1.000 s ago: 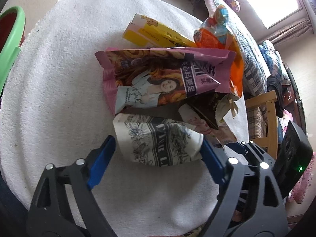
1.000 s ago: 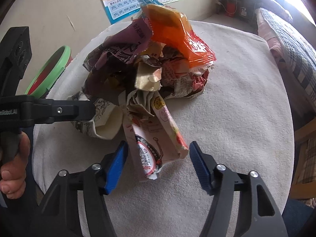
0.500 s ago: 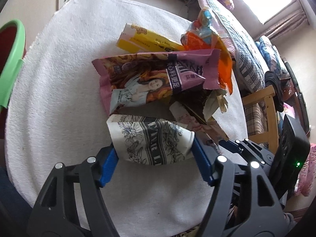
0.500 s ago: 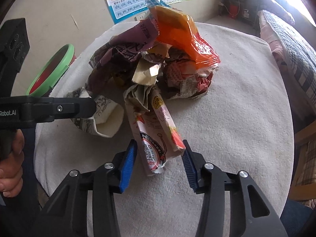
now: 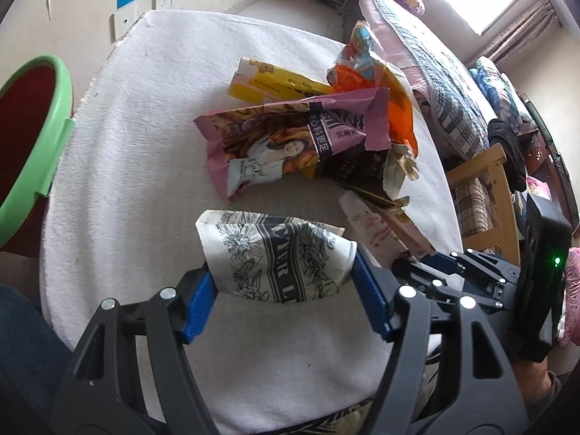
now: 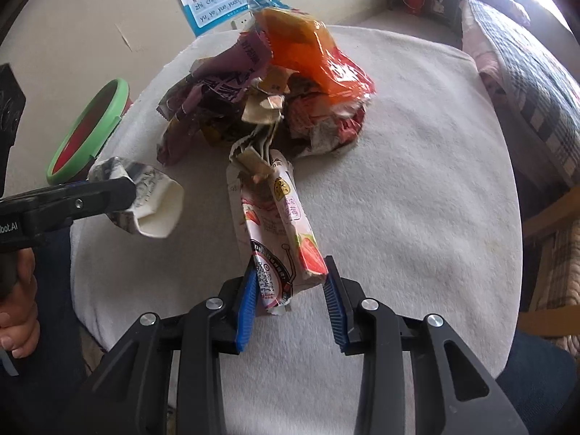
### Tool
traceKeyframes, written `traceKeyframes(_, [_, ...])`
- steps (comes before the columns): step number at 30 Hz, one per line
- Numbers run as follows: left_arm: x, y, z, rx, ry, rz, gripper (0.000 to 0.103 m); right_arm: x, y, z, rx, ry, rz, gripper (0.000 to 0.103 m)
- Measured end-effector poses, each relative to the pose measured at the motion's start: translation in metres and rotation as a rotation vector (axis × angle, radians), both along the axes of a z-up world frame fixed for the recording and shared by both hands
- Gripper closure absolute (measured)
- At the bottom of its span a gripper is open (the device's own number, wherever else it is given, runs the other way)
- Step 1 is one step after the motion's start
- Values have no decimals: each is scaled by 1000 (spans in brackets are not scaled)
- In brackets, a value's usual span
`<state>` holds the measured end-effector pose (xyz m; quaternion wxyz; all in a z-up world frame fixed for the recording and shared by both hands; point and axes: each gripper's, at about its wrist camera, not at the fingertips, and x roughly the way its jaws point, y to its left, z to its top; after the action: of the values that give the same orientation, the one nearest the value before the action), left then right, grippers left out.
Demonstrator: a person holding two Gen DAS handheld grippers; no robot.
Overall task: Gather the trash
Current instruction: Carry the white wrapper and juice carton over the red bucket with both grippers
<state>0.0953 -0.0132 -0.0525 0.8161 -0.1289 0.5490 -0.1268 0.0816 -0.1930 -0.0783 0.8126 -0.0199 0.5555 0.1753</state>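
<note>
Left tongs (image 5: 282,290) are clamped on the crumpled black-and-white paper cup (image 5: 275,257), blue pads pressed into both its sides, and it hangs clear above the white-covered desk (image 5: 137,152). Right tongs (image 6: 290,301) are clenched on the near end of the strawberry milk carton (image 6: 279,232), which stretches away from them toward the wrapper heap (image 6: 268,83). That heap sits beyond both tongs. A green-rimmed bin (image 6: 90,127) stands off to the left tongs' side.
</note>
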Motion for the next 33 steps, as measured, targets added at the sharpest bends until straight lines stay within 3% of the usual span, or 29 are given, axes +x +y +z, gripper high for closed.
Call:
traceKeyframes(15, [-14, 7, 13, 32, -40, 3, 36, -31, -9, 8, -28, 28, 23, 70])
traceKeyframes(33, [-24, 17, 29, 59, -85, 17, 36, -35, -1, 49, 8, -81, 13, 70])
